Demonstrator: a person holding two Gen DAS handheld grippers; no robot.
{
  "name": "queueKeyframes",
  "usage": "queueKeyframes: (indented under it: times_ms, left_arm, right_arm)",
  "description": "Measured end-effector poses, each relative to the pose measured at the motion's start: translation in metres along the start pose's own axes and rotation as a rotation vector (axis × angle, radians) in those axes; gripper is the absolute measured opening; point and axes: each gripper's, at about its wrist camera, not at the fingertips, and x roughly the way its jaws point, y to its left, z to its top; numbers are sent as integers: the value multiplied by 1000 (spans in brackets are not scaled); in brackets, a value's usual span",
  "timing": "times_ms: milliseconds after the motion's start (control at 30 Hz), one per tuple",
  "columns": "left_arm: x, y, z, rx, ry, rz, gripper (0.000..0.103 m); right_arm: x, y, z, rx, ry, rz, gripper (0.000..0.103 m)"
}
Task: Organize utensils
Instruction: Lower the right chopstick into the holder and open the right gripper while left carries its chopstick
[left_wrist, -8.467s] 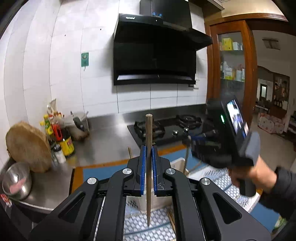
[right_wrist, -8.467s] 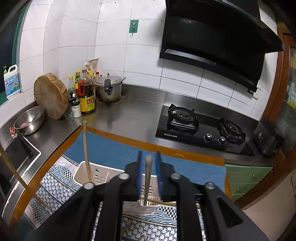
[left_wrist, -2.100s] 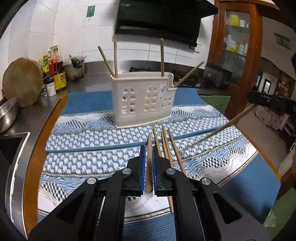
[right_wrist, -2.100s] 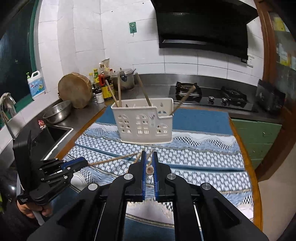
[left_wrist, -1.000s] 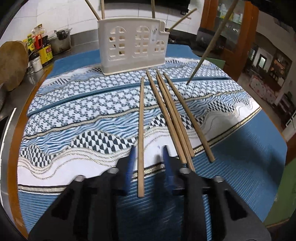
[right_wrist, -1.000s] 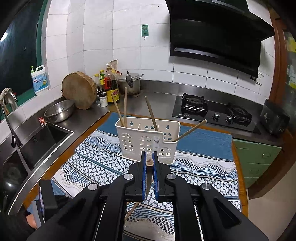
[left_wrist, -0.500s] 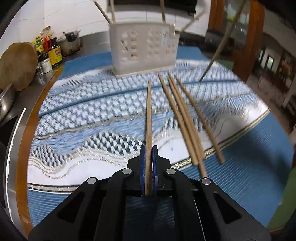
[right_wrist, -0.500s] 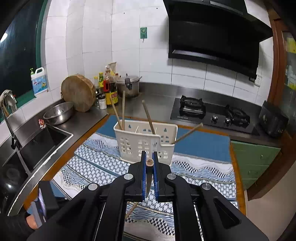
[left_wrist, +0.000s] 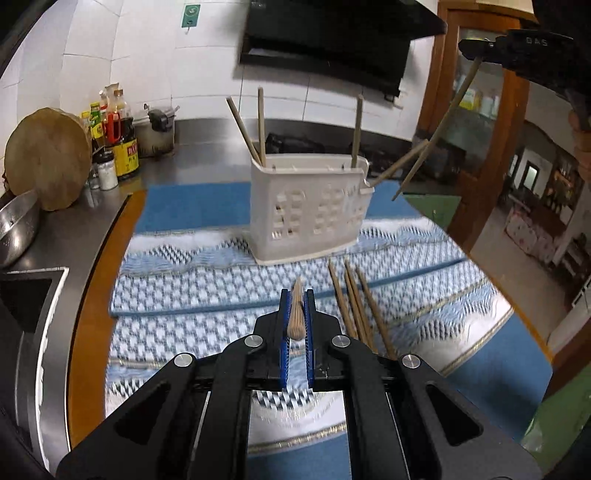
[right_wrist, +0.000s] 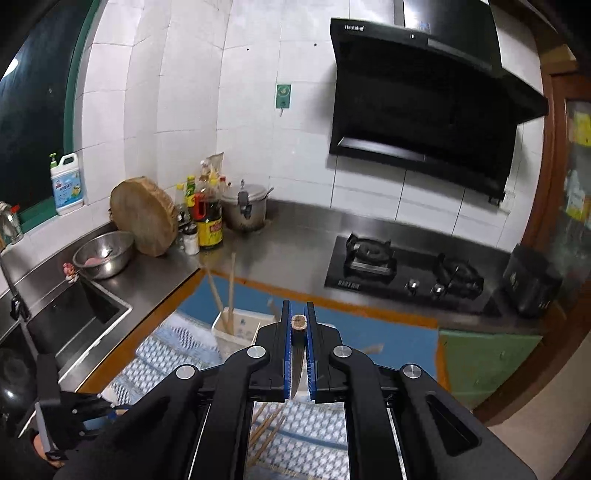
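At the far left of my left wrist view a round wooden chopping block (left_wrist: 46, 157) leans against the tiled wall, with sauce bottles (left_wrist: 120, 138) beside it on the steel bench (left_wrist: 74, 218). My left gripper (left_wrist: 296, 314) has its blue pads clamped on a wooden chopstick (left_wrist: 296, 315), which points forward, lifted above the patterned blue-and-white mat (left_wrist: 192, 280). Beyond it stands the white slotted utensil holder (left_wrist: 308, 206) on the mat, with four chopsticks poking out: two at its left end, one near the right, one leaning out of the right side. Just right of my left gripper, three loose chopsticks (left_wrist: 356, 302) lie close together on the mat. At upper right my right gripper (left_wrist: 480, 50) hangs high, pinching a second chopstick (left_wrist: 437, 127) that slants down toward the holder's right end. The right wrist view confirms it: those pads are closed on the chopstick's butt end, directly above the holder.
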Motion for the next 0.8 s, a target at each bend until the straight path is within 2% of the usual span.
queueKeyframes:
  times_ms: [133,267,567,800]
  left_arm:
    - [1,2,16,3,-17,0,6]
    - [1,4,31,19,-24,0,6]
    - [2,3,57,50,-35,-9,5]
    - [7,-2,73,65,-44,-15,5]
  right_arm:
    - [19,1,23,-16,-14,-40,6]
    - [49,2,29,-20,15,-67,6]
    - [123,-1,4,-3,124,-71,6]
    - [147,-8,-16,14,182,-66,7]
